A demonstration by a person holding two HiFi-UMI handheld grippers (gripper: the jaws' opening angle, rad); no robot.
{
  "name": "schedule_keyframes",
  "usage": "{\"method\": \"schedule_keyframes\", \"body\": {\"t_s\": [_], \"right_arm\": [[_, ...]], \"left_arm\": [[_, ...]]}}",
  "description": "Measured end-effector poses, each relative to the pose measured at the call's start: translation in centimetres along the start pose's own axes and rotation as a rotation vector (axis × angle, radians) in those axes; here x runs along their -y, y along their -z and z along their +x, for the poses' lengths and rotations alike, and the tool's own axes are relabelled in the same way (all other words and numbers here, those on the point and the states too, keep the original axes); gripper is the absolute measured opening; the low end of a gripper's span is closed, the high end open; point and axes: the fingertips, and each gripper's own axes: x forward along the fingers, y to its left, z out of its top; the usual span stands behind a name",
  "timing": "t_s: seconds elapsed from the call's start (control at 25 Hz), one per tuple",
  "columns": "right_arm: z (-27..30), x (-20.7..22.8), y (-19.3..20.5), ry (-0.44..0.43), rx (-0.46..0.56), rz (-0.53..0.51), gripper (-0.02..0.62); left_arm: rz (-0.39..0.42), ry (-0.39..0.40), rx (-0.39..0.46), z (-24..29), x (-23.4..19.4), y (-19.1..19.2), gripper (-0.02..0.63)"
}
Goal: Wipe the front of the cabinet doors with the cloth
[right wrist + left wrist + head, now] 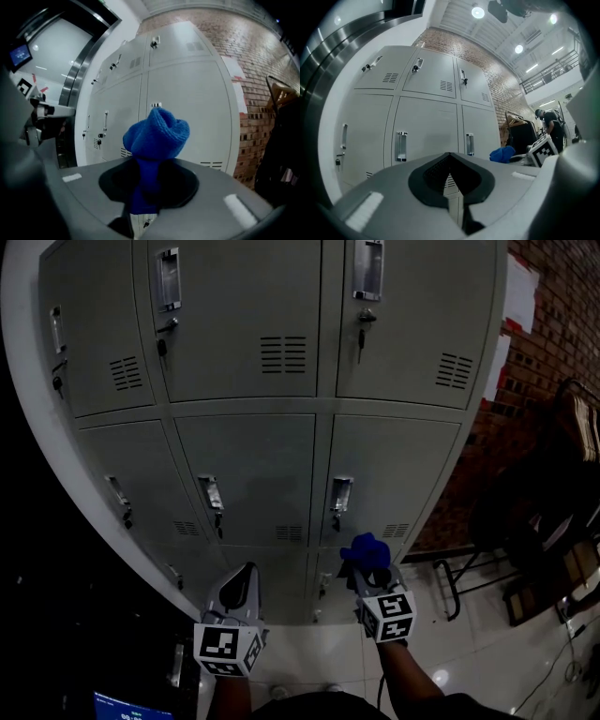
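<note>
A bank of grey metal cabinet doors (253,465) with silver handles and vent slots fills the head view. My right gripper (367,570) is shut on a bunched blue cloth (365,550), held a short way off the lower right door (394,474). In the right gripper view the blue cloth (157,136) sticks up from the jaws in front of the doors (187,103). My left gripper (242,585) is shut and empty, low before the middle doors (426,126). The cloth (502,153) shows at the right of the left gripper view.
A red brick wall (548,343) with white papers stands right of the cabinet. Dark chairs and frames (544,521) crowd the glossy floor (469,662) at the right. A small lit screen (131,706) sits at the bottom left. A person (551,124) stands far off.
</note>
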Motion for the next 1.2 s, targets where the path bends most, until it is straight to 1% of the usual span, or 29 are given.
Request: {"method": "schedule_keyframes", "body": {"t_s": [0.08,0.24,0.36,0.44,0.6,0.8,1.2], "right_arm": [[-1.9,-0.2,-1.7,0.01,0.047,-0.017,0.103],[-4.3,0.4,-4.3,0.06,0.121,-0.037,0.103],[-5.5,0.9,-5.5,0.095,0.171,-0.04,0.101],[-6.0,1.0,-6.0,0.108,0.186,-0.04,0.101],[-6.3,1.0,-6.5,0.106,0.193,-0.041,0.101],[-5.9,0.6,-6.4,0.089,0.183,-0.012,0.101],[-6.0,-0.1,-6.2,0.078,0.17,-0.045,0.101]], "left_arm": [[-0.002,0.013,-0.003,0.3,0.4,0.2,0.014],[-0.003,0.041,-0.007,0.9,1.5,0.2,0.014],[-0.003,0.064,-0.013,1.2,2.3,0.5,0.014],[-0.002,0.076,-0.018,1.4,2.7,0.7,0.014],[-0.003,0.088,-0.014,1.7,3.1,0.6,0.014],[-0.005,0.098,-0.013,1.7,3.4,0.5,0.014],[-0.008,0.092,-0.008,1.5,3.4,0.0,0.014]]}}
